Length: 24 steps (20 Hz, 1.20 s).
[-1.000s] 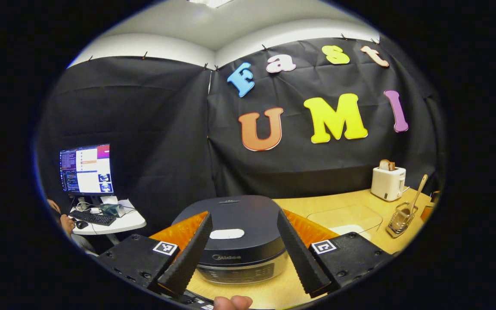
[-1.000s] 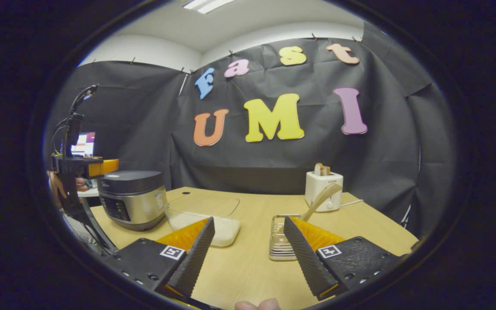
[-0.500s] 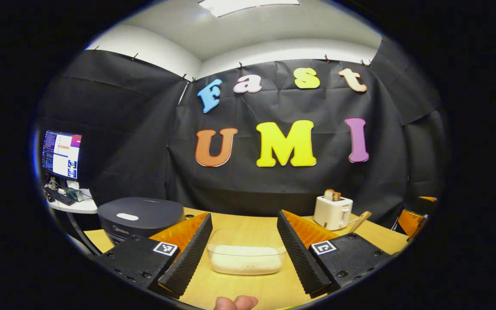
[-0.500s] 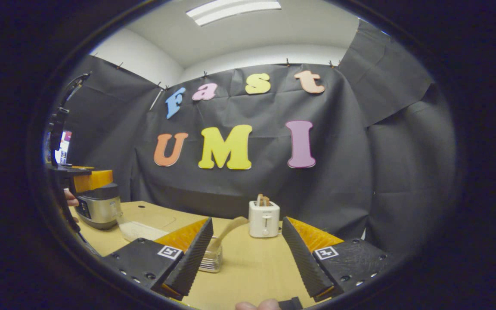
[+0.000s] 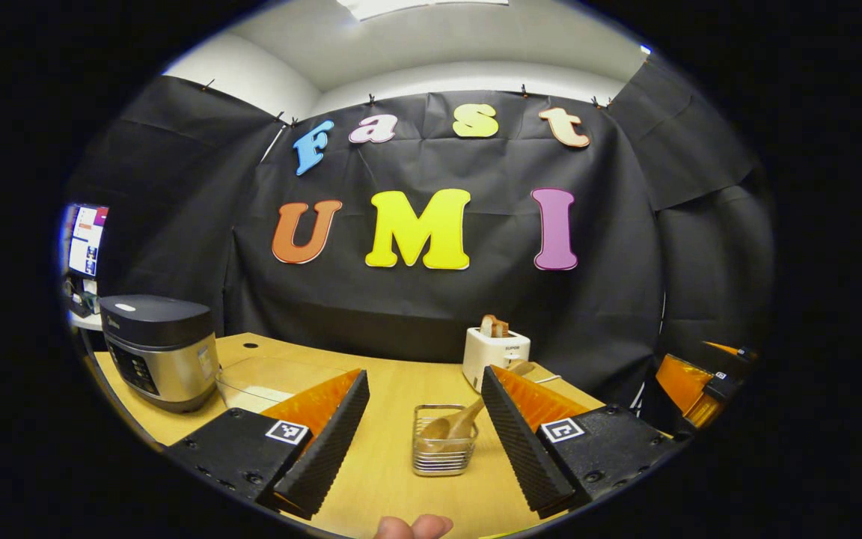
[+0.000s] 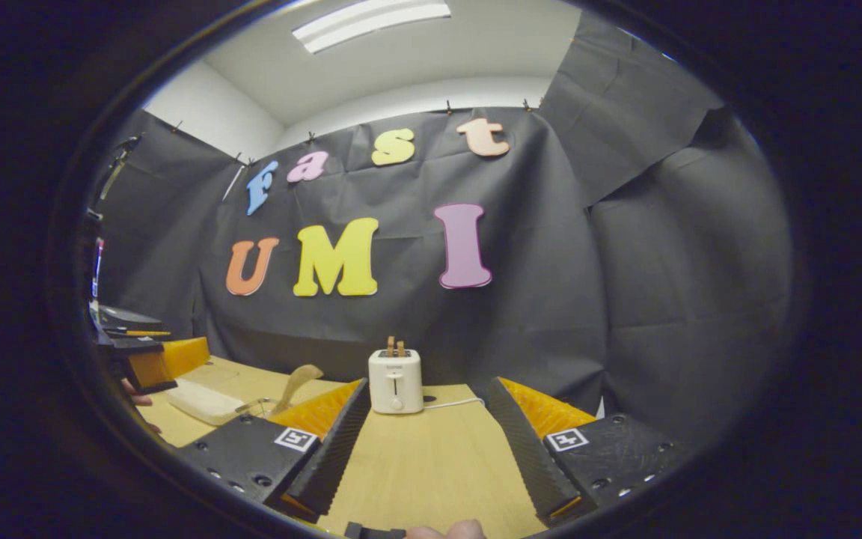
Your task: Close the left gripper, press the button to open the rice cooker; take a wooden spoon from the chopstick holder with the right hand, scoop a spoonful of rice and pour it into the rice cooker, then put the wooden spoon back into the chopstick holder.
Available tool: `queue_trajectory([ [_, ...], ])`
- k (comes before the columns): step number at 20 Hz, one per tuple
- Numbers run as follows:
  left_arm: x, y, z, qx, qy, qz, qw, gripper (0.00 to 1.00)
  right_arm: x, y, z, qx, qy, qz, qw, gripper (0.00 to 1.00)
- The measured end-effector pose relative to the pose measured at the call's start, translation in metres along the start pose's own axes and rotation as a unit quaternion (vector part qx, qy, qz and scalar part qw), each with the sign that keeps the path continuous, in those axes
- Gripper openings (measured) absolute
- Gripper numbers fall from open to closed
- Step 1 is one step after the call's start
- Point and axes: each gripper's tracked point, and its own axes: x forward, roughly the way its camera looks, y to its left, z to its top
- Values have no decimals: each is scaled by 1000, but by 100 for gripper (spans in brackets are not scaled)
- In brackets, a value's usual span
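The left gripper (image 5: 422, 442) stands wide and empty, now facing the chopstick holder (image 5: 443, 451) with the wooden spoon (image 5: 455, 424) instead of the rice cooker (image 5: 159, 349), which sits far left, lid still shut. The right gripper (image 6: 428, 448), also wide, has swung past the holder toward the toaster (image 6: 395, 380). Judged from this, both have drifted off target; the button remains unpressed.

Both views low over table (image 5: 393, 389), facing wall; share toaster (image 6: 395, 380).
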Motion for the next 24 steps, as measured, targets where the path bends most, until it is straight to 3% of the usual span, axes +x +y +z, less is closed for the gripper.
queue_trajectory([
  [5, 26, -55, -40, 18, 23, -21, 999, 97, 36, -29, -22, 5, 4, -1, 1000, 95],
  [6, 29, -65, -45, 17, 25, -25, 999, 97, 40, -32, -27, 6, 8, 1, 1000, 100],
  [7, 32, -75, -53, 15, 29, -27, 999, 97, 44, -34, -34, 7, 11, 4, 1000, 96],
  [11, 44, -98, -75, 25, 39, -24, 999, 97, 61, -45, -59, 9, 31, 5, 999, 96],
  [12, 46, -101, -81, 28, 42, -24, 998, 97, 63, -47, -63, 10, 36, 4, 999, 100],
  [13, 47, -101, -84, 32, 45, -24, 998, 97, 64, -47, -67, 12, 41, 3, 999, 92],
  [14, 47, -98, -86, 34, 47, -23, 998, 97, 62, -44, -65, 17, 41, 6, 999, 96],
  [17, 45, -77, -77, 31, 42, -11, 999, 97, 60, -30, -58, 7, 36, 1, 999, 96],
  [18, 44, -65, -70, 31, 37, 0, 999, 96, 57, -22, -53, 8, 38, 1, 999, 91],
  [19, 44, -54, -63, 30, 36, 7, 999, 97, 53, -14, -44, 13, 35, 1, 999, 96],
  [21, 40, -32, -42, 24, 22, 20, 999, 100, 46, 6, -27, 21, 23, 6, 999, 92],
  [24, 35, 2, -13, 26, 8, 38, 999, 96, 40, 30, -9, 23, 15, 15, 1000, 95],
])
